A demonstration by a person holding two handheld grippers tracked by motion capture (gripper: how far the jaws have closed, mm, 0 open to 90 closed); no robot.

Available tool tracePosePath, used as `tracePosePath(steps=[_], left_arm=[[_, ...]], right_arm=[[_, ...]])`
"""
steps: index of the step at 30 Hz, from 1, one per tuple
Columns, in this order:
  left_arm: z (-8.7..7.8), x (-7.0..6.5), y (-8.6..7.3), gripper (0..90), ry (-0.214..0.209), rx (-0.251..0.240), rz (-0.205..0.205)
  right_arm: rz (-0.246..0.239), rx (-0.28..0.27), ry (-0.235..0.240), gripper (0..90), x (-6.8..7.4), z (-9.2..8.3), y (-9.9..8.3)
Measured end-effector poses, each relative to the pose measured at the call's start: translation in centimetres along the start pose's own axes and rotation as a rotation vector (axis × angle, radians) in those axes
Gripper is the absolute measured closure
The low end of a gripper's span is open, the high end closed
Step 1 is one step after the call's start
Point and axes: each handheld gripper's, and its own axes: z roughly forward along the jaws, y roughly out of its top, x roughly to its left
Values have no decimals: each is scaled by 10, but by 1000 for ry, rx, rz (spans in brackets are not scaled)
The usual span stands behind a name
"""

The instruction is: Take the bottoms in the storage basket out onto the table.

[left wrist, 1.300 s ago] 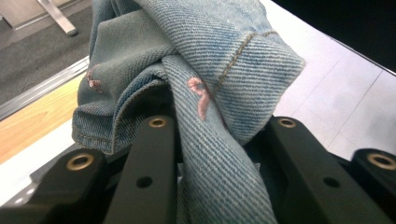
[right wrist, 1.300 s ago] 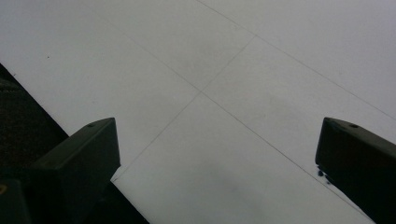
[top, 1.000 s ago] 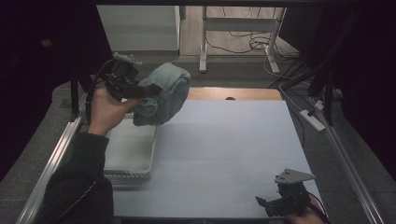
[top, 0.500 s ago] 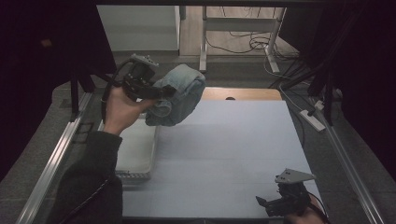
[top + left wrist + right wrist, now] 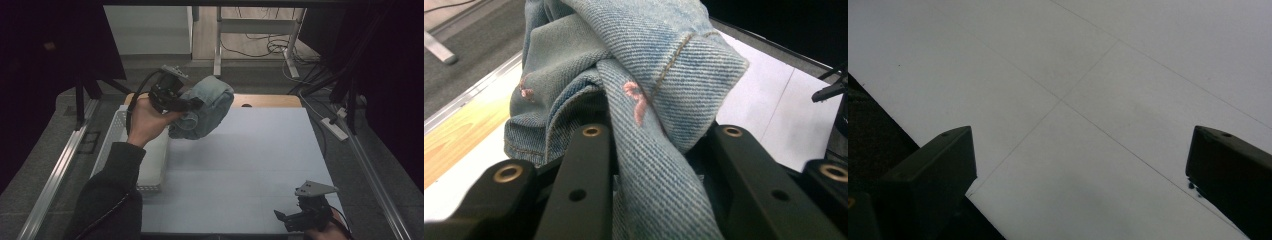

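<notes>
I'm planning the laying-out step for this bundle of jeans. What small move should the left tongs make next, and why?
Probably carry the jeans a little further over the white mat and lower them. The left tongs are shut on the bunched denim, holding it in the air beside the white basket, with bare mat below. The right tongs wait open at the near edge.

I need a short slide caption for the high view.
Left gripper holds bunched denim garment above white table; right gripper waits open.
</notes>
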Motion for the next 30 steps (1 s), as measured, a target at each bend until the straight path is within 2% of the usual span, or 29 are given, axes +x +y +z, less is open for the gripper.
tracePosePath(steps=[6, 14, 23, 30], left_arm=[[18, -5, 1, 719, -20, 19, 15], [42, -9, -2, 718, -42, 34, 7], [73, -11, -11, 714, -62, 75, -1], [87, -13, -14, 710, -76, 88, 1]], right_arm=[[0, 0, 0, 1, 0, 0, 0], [-1, 1, -1, 0, 0, 0, 0], [-7, 9, 0, 1, 0, 0, 0], [-2, 8, -7, 0, 0, 1, 0]])
